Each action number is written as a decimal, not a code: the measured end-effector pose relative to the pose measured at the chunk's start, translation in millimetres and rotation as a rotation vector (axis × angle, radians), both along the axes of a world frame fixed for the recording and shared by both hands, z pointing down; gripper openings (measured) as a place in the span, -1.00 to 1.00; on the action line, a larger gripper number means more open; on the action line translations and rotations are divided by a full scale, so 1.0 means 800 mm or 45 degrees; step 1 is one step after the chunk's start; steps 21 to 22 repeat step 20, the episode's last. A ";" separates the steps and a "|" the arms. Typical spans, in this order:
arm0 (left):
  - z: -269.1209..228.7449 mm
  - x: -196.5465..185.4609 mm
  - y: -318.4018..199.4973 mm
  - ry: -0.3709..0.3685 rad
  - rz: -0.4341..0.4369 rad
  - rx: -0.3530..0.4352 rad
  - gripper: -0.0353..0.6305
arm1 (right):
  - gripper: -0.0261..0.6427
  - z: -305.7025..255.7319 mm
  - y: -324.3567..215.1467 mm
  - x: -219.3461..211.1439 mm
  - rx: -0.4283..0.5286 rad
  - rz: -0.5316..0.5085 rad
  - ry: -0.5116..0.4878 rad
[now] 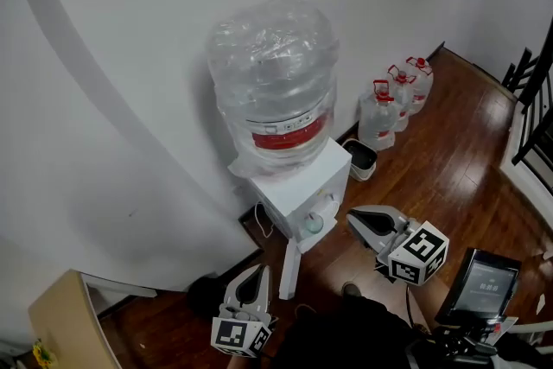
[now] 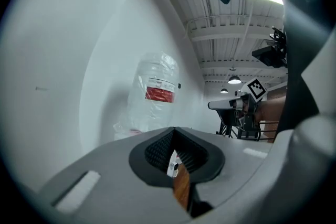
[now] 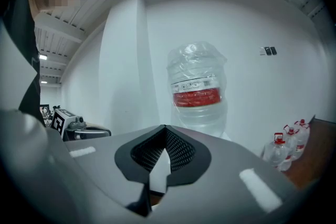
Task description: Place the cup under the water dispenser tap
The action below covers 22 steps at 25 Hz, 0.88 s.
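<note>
The white water dispenser (image 1: 302, 186) stands against the wall with a large clear bottle (image 1: 275, 82) on top. A pale translucent cup (image 1: 313, 223) sits in the dispenser's tap recess. My left gripper (image 1: 259, 270) is low at the dispenser's front left, apart from it, its jaws together with only a thin slit and nothing in them. My right gripper (image 1: 354, 219) is just right of the cup, shut and holding nothing. The left gripper view shows the bottle (image 2: 155, 94) and the right gripper (image 2: 212, 105). In the right gripper view, the bottle (image 3: 198, 86) is straight ahead.
Three small water jugs (image 1: 393, 99) and a white bin (image 1: 361, 158) stand along the wall to the right. A white panel (image 1: 289, 268) leans by the dispenser. A cardboard box (image 1: 69, 320) is lower left, a screen device (image 1: 479, 285) lower right, a black railing (image 1: 531, 99) far right.
</note>
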<state>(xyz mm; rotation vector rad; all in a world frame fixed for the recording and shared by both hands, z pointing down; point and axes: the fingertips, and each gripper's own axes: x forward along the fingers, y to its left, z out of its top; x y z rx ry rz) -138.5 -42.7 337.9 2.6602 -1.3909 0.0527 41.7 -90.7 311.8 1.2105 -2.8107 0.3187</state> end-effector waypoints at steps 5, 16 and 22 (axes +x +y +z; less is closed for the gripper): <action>-0.001 0.004 -0.011 0.006 -0.004 -0.011 -0.79 | -0.92 0.004 -0.004 -0.005 0.004 -0.022 0.002; -0.002 0.008 -0.021 -0.002 0.011 0.002 -0.79 | -0.92 0.005 -0.011 -0.015 0.029 -0.054 0.053; -0.005 0.011 -0.020 0.006 0.017 0.002 -0.79 | -0.92 0.006 -0.009 -0.015 0.026 -0.057 0.055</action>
